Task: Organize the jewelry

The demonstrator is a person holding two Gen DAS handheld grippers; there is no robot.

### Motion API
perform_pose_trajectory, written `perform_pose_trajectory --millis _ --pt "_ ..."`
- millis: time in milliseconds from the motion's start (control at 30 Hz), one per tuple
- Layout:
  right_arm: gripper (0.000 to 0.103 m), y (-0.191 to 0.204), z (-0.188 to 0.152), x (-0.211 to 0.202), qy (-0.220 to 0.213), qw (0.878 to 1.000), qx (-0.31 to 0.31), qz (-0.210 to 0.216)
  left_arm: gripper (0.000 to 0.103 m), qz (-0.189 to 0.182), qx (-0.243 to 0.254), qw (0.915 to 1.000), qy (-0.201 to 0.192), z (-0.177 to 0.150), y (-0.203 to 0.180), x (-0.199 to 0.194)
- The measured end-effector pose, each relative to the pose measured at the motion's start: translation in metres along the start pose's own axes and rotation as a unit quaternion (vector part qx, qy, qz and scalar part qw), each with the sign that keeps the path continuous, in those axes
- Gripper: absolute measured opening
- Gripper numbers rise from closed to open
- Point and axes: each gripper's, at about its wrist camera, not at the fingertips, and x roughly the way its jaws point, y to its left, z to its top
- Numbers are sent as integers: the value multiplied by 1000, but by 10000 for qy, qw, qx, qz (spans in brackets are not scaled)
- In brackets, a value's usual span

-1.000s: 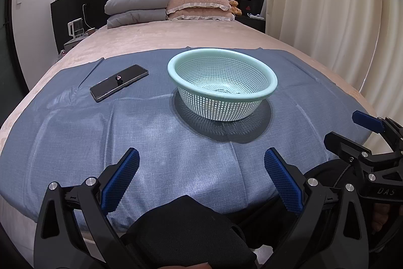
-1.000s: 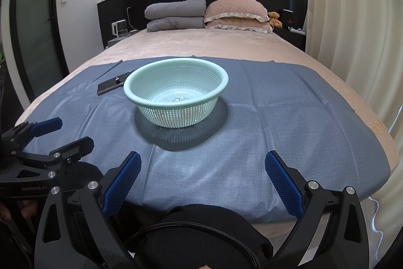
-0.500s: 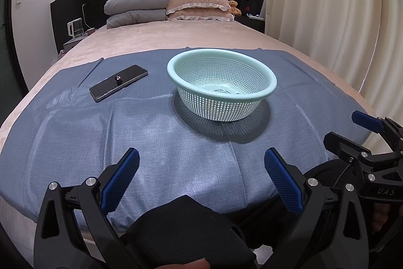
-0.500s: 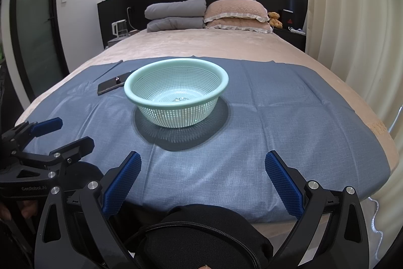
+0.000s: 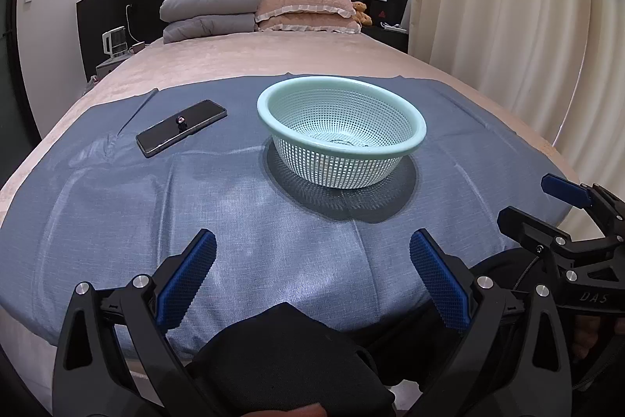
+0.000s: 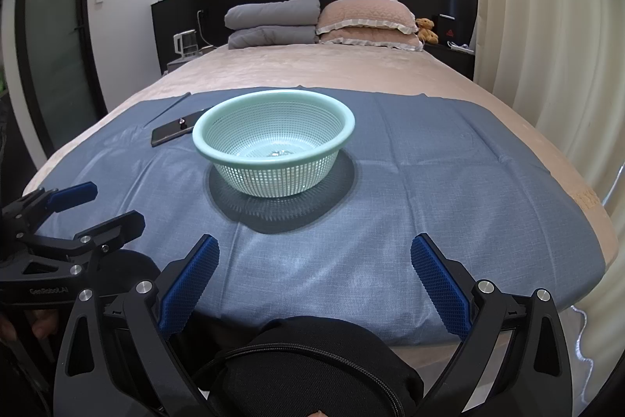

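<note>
I hold both grippers, left and right, wide open and empty, facing the basket at 12 o'clock, ready to reach for jewelry.

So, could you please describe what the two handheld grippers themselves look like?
Both are alike: the left gripper and right gripper have matte black skeletal frames with triangular cut-outs and silver bolt heads. The fingers carry blue, grid-textured pads. White lettering marks their sides: "DAS" on the right one, "GenRobot.AI" on the left. A thin cable runs along the right one.
</note>
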Motion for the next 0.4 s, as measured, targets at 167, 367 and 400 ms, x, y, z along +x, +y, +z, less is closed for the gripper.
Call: perform_pose_trajectory --millis 167,367,400 --pt "95 0 0 0 4 10000 -1 3 97 47 30 10000 6 0 -1 1" --pt "95 0 -1 1 8 10000 -7 8 97 -23 103 9999 111 -2 -4 4" --pt "95 0 -1 0 7 10000 -7 9 97 -36 138 9998 127 -2 -5 4"
